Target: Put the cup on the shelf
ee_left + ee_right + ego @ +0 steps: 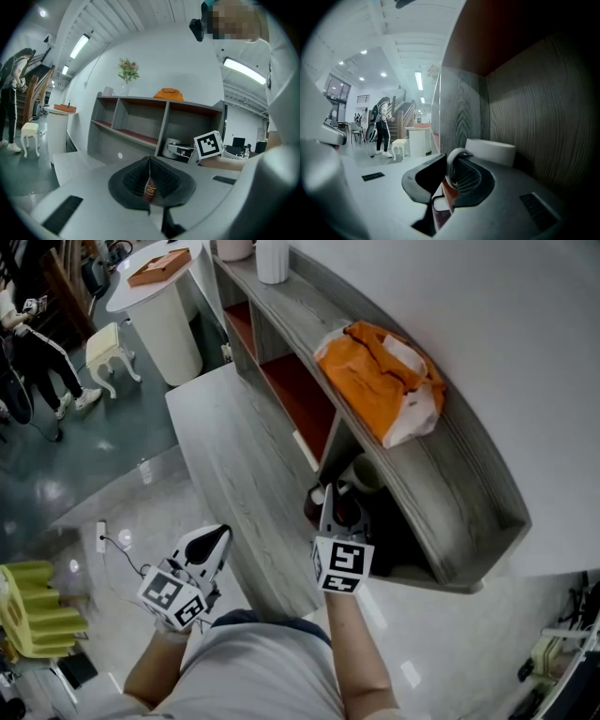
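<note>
Gripping the cup by its handle, our right tool holds it just ahead, inside the shelf compartment. We risk the cup swinging on that thin loop into the wall to the tool's right, or tipping on release. Our left tool is closed, empty.

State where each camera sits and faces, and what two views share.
Head view: on head, facing down at shelf; left gripper, right gripper, forearms show.
Left gripper view: behind its shut jaws, facing the shelf front.
Right gripper view: inside a compartment, jaws shut on cup handle.
Shared: first two show the orange bag.
</note>
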The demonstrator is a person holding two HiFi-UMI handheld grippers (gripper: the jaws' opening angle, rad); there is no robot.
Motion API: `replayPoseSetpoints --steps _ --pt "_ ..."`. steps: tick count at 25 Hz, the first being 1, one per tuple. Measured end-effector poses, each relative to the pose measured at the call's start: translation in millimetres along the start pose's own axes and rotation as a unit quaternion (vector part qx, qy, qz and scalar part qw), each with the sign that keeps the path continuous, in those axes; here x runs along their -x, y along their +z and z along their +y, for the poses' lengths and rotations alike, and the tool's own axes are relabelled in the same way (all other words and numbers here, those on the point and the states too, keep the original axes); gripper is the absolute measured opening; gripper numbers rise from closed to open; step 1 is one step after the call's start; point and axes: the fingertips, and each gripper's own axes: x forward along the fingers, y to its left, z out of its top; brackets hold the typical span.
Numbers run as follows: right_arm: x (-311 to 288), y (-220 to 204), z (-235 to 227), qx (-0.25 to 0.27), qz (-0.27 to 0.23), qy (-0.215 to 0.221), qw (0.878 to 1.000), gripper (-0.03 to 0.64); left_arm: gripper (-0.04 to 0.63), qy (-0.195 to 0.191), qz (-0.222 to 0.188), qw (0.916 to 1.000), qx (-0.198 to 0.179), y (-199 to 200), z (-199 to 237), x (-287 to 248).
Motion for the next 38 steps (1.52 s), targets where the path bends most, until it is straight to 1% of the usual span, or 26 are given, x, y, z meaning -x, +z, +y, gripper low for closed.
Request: replayPoseSetpoints --steps 5,6,8,9,15,18,24,27,33,38 --pt "-5 -6 -8 -0.03 0.012 -0.004 0.999 0.037 0.017 0.0 0.004 1.0 0.002 -3 1 -3" --pt "-6 -7 -9 -0.036 0.015 -0.005 0.999 0.052 0.017 0.0 0.005 1.0 0.002 -3 0 -4" --pt "-7 -9 -11 -0.043 0.017 -0.005 0.999 0.131 0.017 0.001 0.006 1.0 0.003 -4 -1 -4" --pt "-7 -8 -12 -0.045 0.016 -0.006 0.999 0.147 0.017 0.001 0.006 1.0 0.003 -5 -1 -4" --pt "-4 -11 -14 -0.054 0.022 -0.012 0.998 0.17 0.017 -0.001 0.007 1.0 0.002 -6 -6 -5" --pt "-2 -10 -12 -0.063 0.016 -0.003 0.998 0.184 0.017 -0.001 0.005 1.0 0.001 -5 -10 -4" --pt "19 -1 4 -0.076 -0.001 0.021 0.997 0.183 0.017 -0.007 -0.003 1.0 -0.002 -1 -22 -3" --pt "34 4 18 -0.078 -0.01 0.044 0.996 0.178 0.017 -0.011 -0.007 0.9999 -0.004 1 -31 -2" --pt "76 14 43 -0.062 -0.029 0.088 0.994 0.097 0.017 -0.032 -0.016 0.9993 -0.008 1 -55 -3" --pt "113 26 55 -0.042 -0.048 0.108 0.992 0.063 0.017 -0.059 -0.022 0.998 -0.01 2 -83 -8"
